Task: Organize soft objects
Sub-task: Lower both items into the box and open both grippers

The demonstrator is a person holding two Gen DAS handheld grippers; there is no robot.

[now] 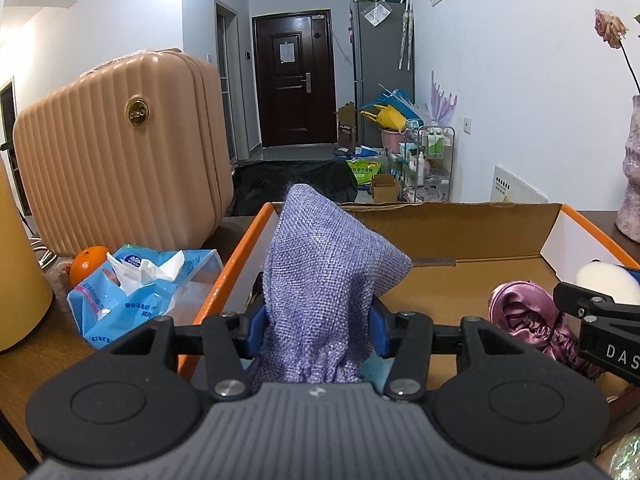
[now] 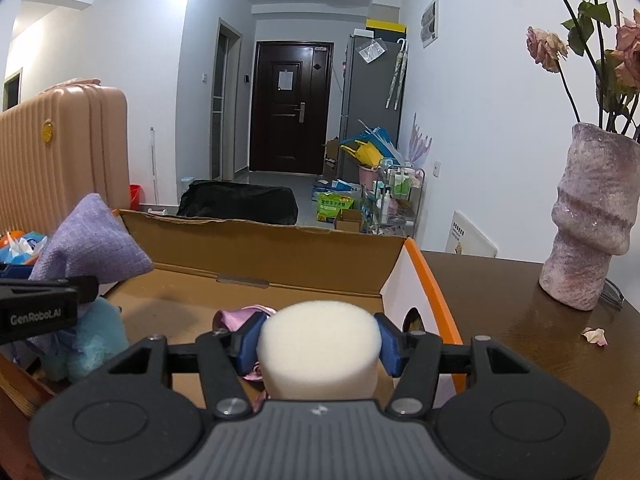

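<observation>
Left wrist: tool point(image 1: 320, 330) grips pouch point(image 1: 324, 276) (purple).

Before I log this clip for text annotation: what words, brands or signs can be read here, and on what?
"GenRoboLAI": side of the left gripper.
"DAS", cut off at the frame edge: side of the right gripper.
Gold badge on the pink suitcase: too blurred.
Print on the blue tissue pack and the green bag on the floor: too small.

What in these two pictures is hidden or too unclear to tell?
- Left wrist view: the purple woven pouch in the left gripper hides the box floor behind it.
- Right wrist view: the white sponge in the right gripper covers most of the pink satin cloth.
- Right wrist view: the teal plush toy is partly behind the left gripper's finger.
</observation>
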